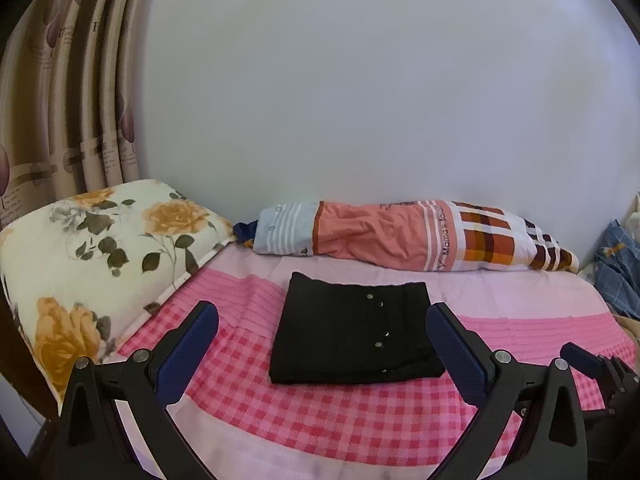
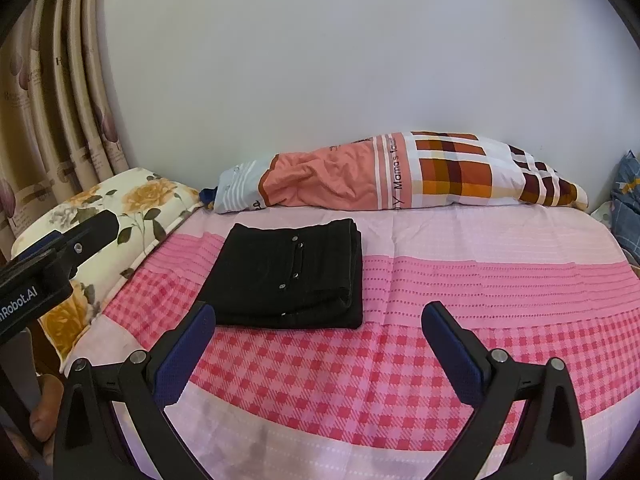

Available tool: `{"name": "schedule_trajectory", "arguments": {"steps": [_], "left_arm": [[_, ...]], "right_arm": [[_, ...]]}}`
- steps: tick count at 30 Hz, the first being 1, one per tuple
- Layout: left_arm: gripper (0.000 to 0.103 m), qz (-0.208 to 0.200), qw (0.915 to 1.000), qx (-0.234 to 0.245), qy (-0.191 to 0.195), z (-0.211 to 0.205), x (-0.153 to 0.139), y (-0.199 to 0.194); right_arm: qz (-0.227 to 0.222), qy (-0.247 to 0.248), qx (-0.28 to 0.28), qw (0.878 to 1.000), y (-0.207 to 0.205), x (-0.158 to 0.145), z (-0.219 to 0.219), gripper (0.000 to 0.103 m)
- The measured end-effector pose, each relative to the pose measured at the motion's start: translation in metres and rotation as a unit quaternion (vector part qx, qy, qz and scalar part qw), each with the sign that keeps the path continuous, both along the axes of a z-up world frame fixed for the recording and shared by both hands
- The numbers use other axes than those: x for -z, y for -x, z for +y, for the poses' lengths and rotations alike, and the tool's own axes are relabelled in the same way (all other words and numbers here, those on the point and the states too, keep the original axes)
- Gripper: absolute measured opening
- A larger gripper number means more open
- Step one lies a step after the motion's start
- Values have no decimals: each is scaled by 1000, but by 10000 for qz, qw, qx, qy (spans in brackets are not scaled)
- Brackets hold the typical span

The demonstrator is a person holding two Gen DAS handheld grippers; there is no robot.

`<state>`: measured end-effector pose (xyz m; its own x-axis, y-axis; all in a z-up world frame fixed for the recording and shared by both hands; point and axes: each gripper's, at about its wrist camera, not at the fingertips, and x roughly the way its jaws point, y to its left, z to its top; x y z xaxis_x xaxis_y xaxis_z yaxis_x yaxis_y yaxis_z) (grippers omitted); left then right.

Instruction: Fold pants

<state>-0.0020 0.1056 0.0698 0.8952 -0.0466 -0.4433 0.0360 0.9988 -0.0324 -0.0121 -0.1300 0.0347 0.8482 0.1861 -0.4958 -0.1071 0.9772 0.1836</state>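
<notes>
Your black pants (image 1: 356, 330) lie folded in a neat square on the pink checked bed sheet (image 1: 328, 412). Your left gripper (image 1: 322, 318) has its fingers wide apart and holds nothing. Your right gripper (image 2: 318, 318) is the same, spread apart and not touching the pants. A flowered pillow (image 1: 92, 248) sits at the left. A striped and checked pillow (image 1: 404, 236) lies by the wall.

Folded pants (image 1: 354, 330) on bedsheet (image 1: 500, 312), pillow (image 1: 92, 248) left, bolster (image 1: 404, 236) behind.
</notes>
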Motion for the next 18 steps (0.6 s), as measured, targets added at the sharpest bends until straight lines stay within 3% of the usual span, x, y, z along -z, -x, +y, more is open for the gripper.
{"name": "schedule_trajectory", "arguments": {"steps": [6, 8, 18], "left_arm": [[103, 201, 9996, 122, 130, 0, 11, -5], [103, 123, 9999, 14, -57, -5, 15, -4], [103, 77, 9999, -6, 106, -2, 12, -4]], "right_arm": [[60, 7, -36, 10000, -4, 3, 0, 102], [60, 8, -51, 10000, -5, 3, -1, 102], [72, 46, -24, 10000, -12, 4, -3, 102]]}}
